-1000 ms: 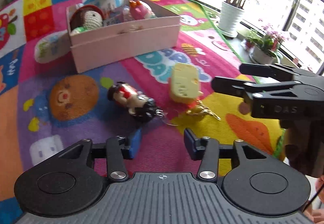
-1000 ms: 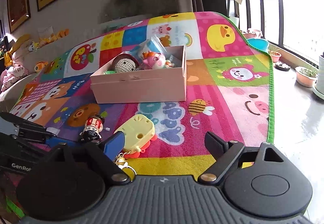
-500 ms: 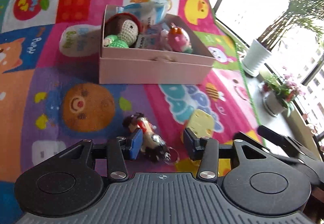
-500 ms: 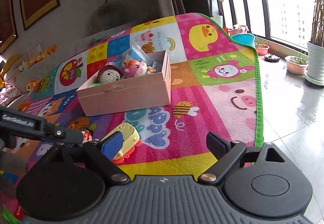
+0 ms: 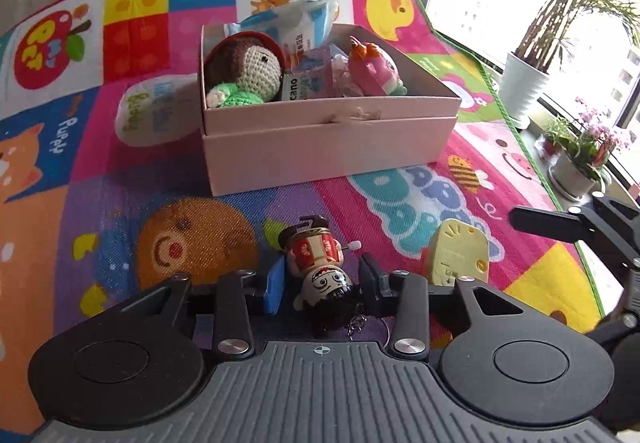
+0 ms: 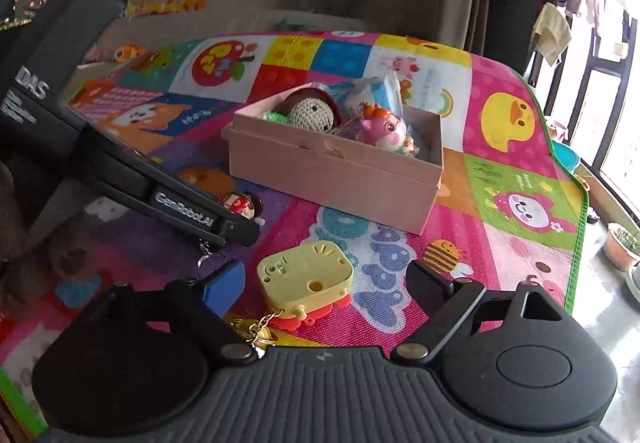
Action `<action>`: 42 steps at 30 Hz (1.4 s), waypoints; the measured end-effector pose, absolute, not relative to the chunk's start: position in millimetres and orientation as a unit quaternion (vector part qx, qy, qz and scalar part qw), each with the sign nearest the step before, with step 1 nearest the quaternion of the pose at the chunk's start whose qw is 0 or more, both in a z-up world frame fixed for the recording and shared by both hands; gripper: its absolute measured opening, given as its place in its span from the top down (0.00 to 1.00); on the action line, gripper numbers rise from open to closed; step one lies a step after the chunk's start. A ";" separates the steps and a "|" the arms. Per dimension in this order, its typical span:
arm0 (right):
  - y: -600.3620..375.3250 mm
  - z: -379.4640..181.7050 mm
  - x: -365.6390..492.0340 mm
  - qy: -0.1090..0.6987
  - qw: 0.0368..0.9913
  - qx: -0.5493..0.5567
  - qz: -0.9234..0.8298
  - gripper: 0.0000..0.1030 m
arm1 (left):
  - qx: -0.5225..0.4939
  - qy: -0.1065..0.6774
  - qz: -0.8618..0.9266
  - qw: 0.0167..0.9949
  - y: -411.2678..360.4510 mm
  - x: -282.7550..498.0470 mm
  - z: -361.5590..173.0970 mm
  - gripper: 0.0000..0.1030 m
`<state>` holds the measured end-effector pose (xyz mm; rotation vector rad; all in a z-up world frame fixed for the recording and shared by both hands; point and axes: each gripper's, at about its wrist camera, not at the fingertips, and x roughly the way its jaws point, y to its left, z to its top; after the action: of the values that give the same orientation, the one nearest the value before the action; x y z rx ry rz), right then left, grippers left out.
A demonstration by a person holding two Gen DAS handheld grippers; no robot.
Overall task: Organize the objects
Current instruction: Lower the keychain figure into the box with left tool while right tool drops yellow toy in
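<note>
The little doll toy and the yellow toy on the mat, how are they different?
The little doll toy is a round figure in red with black hair; the yellow toy is a flat, plain block on a red base. The doll toy lies between the closing left hand-held gripper fingers; the yellow toy sits in the wider right hand-held gripper, untouched. Both lie on the play mat, outside the pink box, and both have keychains.

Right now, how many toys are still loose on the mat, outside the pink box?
2. The figurine keychain lies between the left gripper fingers; the yellow keychain toy lies between the right gripper fingers. Others could be hidden behind the pink box.
</note>
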<state>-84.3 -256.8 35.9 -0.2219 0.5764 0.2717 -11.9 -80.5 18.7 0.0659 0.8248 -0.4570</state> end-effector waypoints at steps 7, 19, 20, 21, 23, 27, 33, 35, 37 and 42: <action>-247.8 32.4 -66.8 0.324 0.927 -0.103 0.161 0.44 | 0.031 0.401 -0.232 0.886 -57.6 -26.0 19.0 0.58; -283.4 130.8 -103.1 0.175 0.975 -0.058 0.126 0.44 | -0.040 0.253 -0.260 0.931 -46.7 8.7 134.5 0.58; -284.4 134.3 -103.7 0.168 0.976 -0.057 0.123 0.44 | -0.051 0.236 -0.256 0.936 -50.5 17.7 142.6 0.58; -286.3 135.9 -104.3 0.164 0.977 -0.055 0.121 0.44 | -0.065 0.225 -0.256 0.938 -55.4 29.0 148.6 0.58; -288.5 135.4 -101.9 0.167 0.978 -0.048 0.117 0.44 | -0.082 0.233 -0.269 0.931 -66.1 53.9 149.0 0.58; -293.1 128.0 -93.2 0.186 0.976 -0.041 0.110 0.44 | -0.069 0.310 -0.266 0.910 -83.0 89.7 112.0 0.60; -307.2 124.5 -74.3 0.203 0.975 -0.010 0.091 0.44 | -0.095 0.296 -0.286 0.907 -56.5 84.8 82.2 0.60; -308.5 128.8 -60.0 0.201 0.975 -0.004 0.089 0.44 | -0.106 0.278 -0.283 0.912 -43.9 78.9 86.3 0.60; -308.3 139.1 -42.1 0.186 0.979 -0.004 0.080 0.44 | -0.117 0.261 -0.266 0.921 -27.7 75.2 92.9 0.60; -305.2 178.7 37.0 0.147 0.987 0.003 0.064 0.43 | -0.127 0.277 -0.227 0.925 -0.1 75.2 94.4 0.60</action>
<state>37.0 -305.2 178.7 0.0068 0.2954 0.1281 75.2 -0.1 94.4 -0.2608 0.5692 -0.4666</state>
